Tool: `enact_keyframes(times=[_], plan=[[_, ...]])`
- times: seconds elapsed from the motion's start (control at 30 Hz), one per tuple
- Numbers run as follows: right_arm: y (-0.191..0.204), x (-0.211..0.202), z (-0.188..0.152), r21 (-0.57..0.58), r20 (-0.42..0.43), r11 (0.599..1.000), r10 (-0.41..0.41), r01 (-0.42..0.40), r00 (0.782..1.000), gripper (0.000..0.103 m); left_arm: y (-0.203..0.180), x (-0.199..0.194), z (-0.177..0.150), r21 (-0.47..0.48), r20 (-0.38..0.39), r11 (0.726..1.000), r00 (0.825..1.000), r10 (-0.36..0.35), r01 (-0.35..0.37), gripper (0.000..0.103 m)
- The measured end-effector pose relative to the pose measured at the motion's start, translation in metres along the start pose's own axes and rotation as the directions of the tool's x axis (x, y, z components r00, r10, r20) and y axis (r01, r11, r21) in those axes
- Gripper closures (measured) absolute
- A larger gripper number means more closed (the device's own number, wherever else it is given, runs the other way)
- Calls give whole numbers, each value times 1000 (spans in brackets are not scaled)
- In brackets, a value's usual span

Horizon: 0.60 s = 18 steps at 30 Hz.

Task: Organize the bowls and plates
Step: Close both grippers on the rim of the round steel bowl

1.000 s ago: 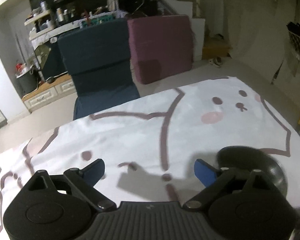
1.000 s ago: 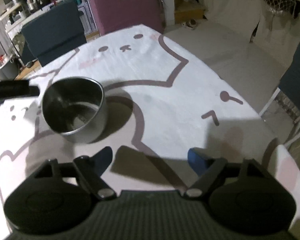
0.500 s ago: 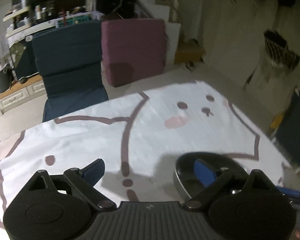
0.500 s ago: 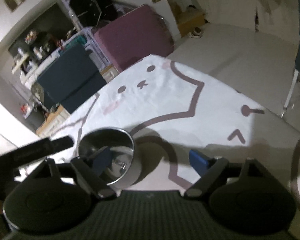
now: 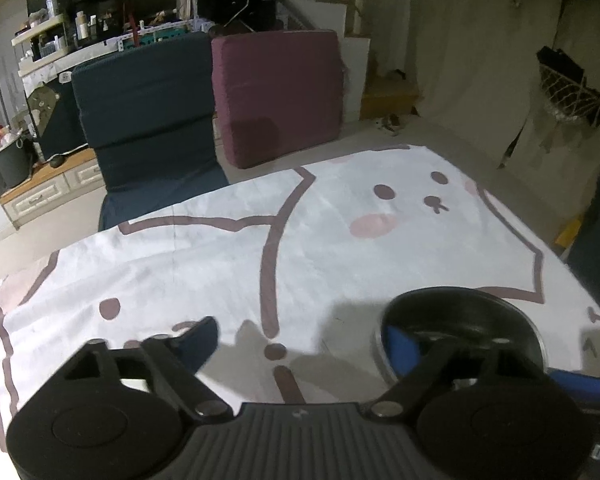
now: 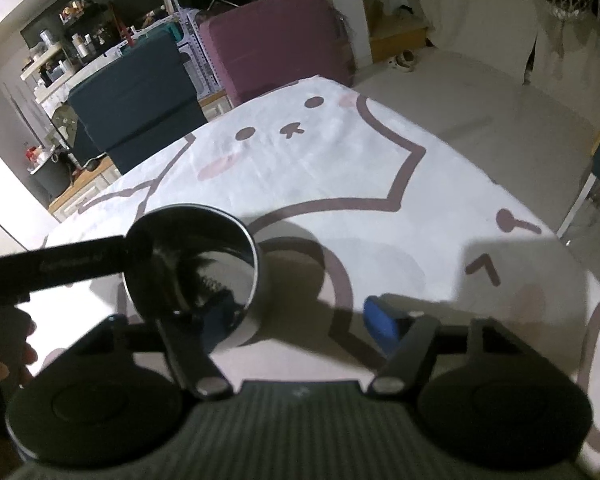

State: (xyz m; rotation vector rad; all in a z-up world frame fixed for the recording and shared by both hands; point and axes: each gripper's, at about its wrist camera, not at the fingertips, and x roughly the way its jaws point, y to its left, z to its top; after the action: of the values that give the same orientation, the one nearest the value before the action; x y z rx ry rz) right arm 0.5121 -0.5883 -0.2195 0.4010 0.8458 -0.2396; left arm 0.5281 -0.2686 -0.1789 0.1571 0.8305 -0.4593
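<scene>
A round steel bowl stands upright on the white cartoon-print tablecloth. In the left wrist view the bowl sits behind the right finger of my left gripper, which is open and empty; that blue pad overlaps the bowl's near rim. My right gripper is open, its left finger reaching into the bowl's mouth, its right finger over bare cloth. The left gripper's body shows beside the bowl's left rim in the right wrist view. No plates are in view.
A dark blue cushion chair and a maroon cushion stand beyond the table's far edge. Cluttered shelves line the back wall. The table's right edge drops to the floor.
The bowl now lies closer to both grippers. My right gripper's left finger has come to the bowl's rim and into its mouth. The left gripper has shifted slightly.
</scene>
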Motion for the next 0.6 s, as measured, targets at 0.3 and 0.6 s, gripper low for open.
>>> enact_keyframes(times=[0.3, 0.6], plan=[[17, -4, -9, -99, 3, 994, 51, -50, 999, 73, -4, -17, -12, -18, 40, 998, 997, -61, 62, 61], [27, -7, -13, -148, 10, 987, 64, -62, 998, 87, -11, -22, -22, -3, 36, 994, 993, -109, 109, 97]])
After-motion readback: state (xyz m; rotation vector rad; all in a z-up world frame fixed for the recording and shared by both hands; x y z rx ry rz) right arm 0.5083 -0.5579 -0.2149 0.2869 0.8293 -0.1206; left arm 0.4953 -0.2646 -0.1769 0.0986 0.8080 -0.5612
